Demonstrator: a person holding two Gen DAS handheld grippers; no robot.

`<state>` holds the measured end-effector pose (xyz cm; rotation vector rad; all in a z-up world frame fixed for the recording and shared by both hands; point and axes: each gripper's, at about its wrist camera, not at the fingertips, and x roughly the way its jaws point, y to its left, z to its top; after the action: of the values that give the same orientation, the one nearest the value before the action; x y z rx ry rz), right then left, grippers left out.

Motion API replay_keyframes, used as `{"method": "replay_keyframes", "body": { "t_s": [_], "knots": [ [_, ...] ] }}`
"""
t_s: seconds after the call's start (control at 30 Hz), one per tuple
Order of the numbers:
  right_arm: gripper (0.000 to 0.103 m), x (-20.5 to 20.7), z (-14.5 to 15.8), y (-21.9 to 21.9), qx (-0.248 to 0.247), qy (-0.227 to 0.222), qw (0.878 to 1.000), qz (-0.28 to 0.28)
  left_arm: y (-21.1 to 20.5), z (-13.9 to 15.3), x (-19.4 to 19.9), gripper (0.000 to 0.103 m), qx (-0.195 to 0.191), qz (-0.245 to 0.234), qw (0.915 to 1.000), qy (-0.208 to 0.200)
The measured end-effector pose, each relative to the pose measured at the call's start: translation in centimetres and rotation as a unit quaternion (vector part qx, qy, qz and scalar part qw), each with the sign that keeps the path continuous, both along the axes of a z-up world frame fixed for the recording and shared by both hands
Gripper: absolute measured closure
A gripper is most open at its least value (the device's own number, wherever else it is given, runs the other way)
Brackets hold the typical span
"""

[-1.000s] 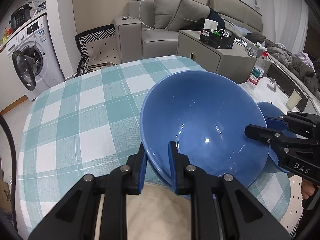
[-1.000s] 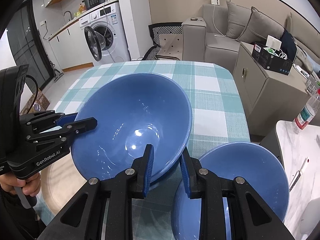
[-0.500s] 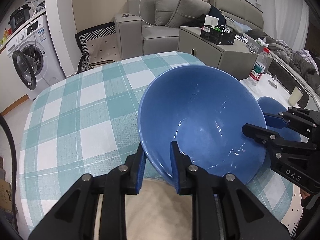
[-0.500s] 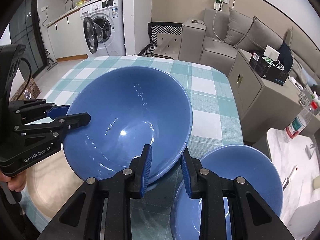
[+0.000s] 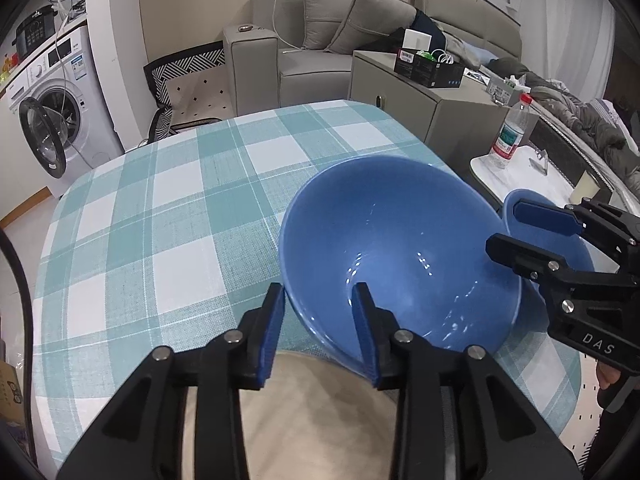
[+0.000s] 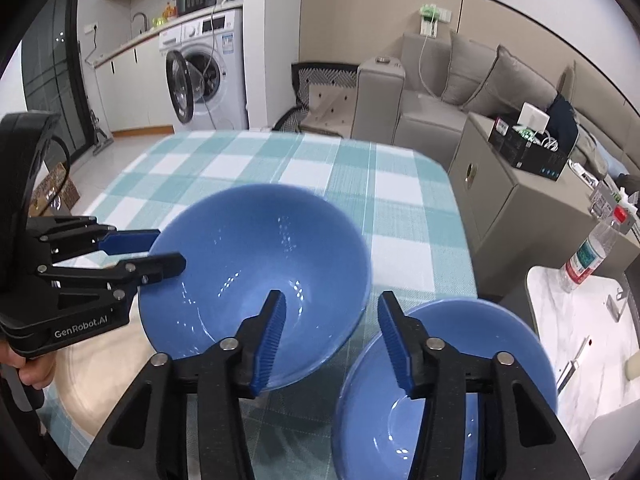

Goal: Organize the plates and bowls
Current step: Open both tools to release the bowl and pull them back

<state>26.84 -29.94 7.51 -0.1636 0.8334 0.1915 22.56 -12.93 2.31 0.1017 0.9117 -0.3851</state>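
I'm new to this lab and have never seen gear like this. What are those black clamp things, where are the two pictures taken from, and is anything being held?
There is no robot here: a person holds a hand-operated two-finger clamp in each hand. Each clamp carries a wide-angle camera looking forward along its blue-padded fingers, so you get one picture per hand.

In the left camera's view, the left gripper straddles the near rim of the large blue bowl; the right gripper enters from the side. In the right camera's view, the right gripper also straddles that bowl's rim.

Both sets of jaws are opening, with the rim still between them but not pinched. The bowl sits on the checked tablecloth, beside a second blue bowl and a beige plate.
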Motion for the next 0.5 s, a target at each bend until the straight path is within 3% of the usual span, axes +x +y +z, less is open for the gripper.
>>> {"method": "replay_keyframes", "body": {
  "t_s": [0.07, 0.13, 0.27, 0.3, 0.37, 0.5],
  "knots": [
    [0.051, -0.1, 0.3, -0.5, 0.012, -0.003, 1.0, -0.005, -0.1, 0.3, -0.1, 0.058, 0.0, -0.004, 1.0, -0.004],
    [0.037, -0.1, 0.7, -1.2, 0.029, -0.007, 0.999, -0.013, -0.1, 0.7, -0.3, 0.055, -0.004, -0.005, 0.9999, -0.01],
    [0.022, -0.6, 1.2, -2.2, 0.061, -0.01, 0.998, -0.019, -0.1, 1.2, -0.5, 0.047, -0.012, -0.005, 0.9999, -0.01],
    [0.019, -0.8, 1.5, -2.4, 0.063, -0.021, 0.997, -0.025, -0.2, 1.2, -0.6, 0.042, -0.012, -0.009, 0.9999, -0.009],
    [0.011, -1.2, 1.7, -2.7, 0.055, -0.039, 0.997, -0.038, -0.1, 1.4, -0.7, 0.016, -0.018, -0.011, 0.9997, -0.01],
    [0.001, -1.7, 2.4, -3.9, 0.061, -0.049, 0.995, -0.057, 0.1, 1.8, -1.1, 0.005, -0.042, -0.013, 0.999, -0.011]
  ]
}}
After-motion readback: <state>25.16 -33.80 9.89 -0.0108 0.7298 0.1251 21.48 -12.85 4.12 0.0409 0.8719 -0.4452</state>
